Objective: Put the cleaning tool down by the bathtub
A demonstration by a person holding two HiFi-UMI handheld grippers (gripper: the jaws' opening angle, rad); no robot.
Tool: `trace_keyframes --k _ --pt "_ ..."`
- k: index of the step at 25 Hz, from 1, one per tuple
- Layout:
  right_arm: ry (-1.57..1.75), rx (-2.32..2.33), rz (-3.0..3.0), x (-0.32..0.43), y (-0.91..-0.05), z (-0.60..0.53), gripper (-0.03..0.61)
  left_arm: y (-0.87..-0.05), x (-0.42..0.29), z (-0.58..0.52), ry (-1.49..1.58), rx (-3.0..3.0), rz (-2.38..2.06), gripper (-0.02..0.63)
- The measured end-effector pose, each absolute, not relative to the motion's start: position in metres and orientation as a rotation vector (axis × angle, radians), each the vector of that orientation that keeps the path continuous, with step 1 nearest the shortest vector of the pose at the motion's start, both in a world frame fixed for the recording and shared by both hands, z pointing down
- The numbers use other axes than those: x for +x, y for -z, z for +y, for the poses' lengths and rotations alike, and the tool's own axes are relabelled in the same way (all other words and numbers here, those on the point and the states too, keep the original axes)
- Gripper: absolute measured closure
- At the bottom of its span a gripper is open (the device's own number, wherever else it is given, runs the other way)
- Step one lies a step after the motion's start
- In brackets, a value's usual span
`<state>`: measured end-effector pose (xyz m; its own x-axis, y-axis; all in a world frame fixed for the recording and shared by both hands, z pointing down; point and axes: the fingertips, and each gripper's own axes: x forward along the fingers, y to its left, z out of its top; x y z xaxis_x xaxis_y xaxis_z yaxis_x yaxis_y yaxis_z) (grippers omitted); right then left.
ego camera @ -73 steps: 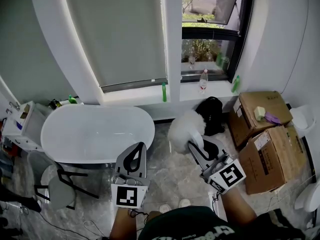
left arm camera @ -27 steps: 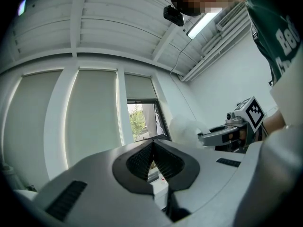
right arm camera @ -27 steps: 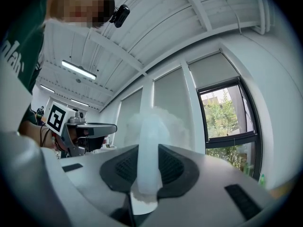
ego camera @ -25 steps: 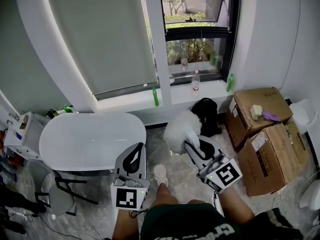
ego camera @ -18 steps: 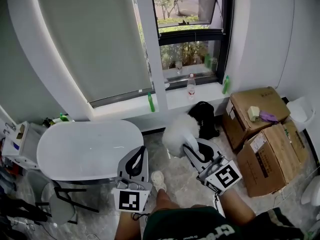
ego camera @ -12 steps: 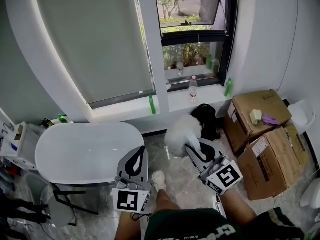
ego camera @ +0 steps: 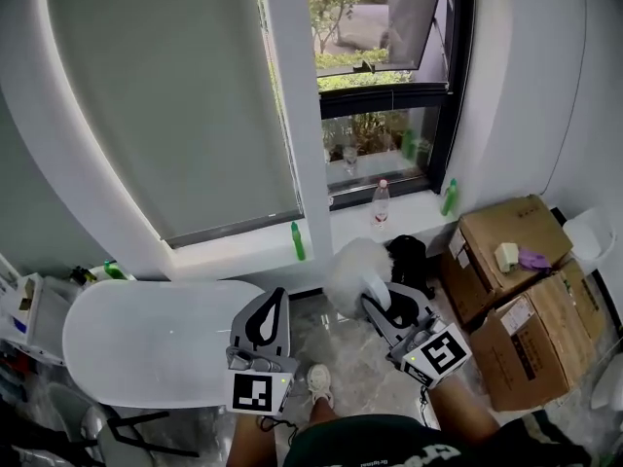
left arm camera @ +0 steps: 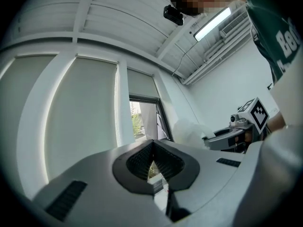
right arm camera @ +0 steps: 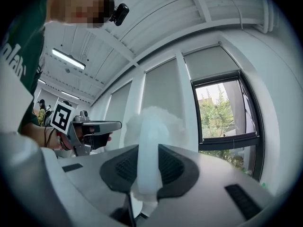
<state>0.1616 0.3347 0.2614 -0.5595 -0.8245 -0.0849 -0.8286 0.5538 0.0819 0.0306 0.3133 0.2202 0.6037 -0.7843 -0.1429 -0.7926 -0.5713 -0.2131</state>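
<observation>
The cleaning tool (ego camera: 353, 265) is a fluffy white duster on a white handle. My right gripper (ego camera: 378, 298) is shut on that handle and holds it up over the floor, right of the white bathtub (ego camera: 146, 343). In the right gripper view the handle (right arm camera: 147, 167) stands between the jaws with the fluffy head (right arm camera: 154, 122) above them. My left gripper (ego camera: 274, 296) hovers by the tub's right end with its jaws shut and nothing in them. In the left gripper view its tips (left arm camera: 152, 145) meet, and the tool (left arm camera: 189, 129) shows at the right.
Two cardboard boxes (ego camera: 506, 230) (ego camera: 540, 343) stand at the right. A black bag (ego camera: 409, 256) lies under the window sill, which carries green bottles (ego camera: 298, 241) (ego camera: 449, 197) and a clear bottle (ego camera: 381, 202). A chair (ego camera: 107, 426) stands in front of the tub. The person's foot (ego camera: 318, 382) is between the grippers.
The person has stepped forward and the head view has tilted up, so tub and boxes sit lower. Both grippers keep their pose, and the right one still holds the tool.
</observation>
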Motion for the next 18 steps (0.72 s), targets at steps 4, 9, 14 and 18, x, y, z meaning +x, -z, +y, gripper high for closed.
trace_keyframes --k 4,9,14,18 --pt "-0.175 -1.476 2.724 0.157 -0.26 0.29 0.486 -0.22 0.031 0.263 -0.031 -2.585 1.256 0.606" --pt "-0.13 -1.472 2.74 0.15 -0.265 0.251 0.486 -0.22 0.032 0.215 -0.053 -2.62 1.261 0.606" --pt "-0.103 -1.461 2.728 0.143 -0.262 0.227 0.486 -0.223 0.03 0.193 -0.02 -2.63 1.245 0.606" --pt "-0.093 -1.458 2.73 0.141 -0.264 0.221 0.486 -0.226 0.029 0.184 -0.008 -2.642 1.239 0.606"
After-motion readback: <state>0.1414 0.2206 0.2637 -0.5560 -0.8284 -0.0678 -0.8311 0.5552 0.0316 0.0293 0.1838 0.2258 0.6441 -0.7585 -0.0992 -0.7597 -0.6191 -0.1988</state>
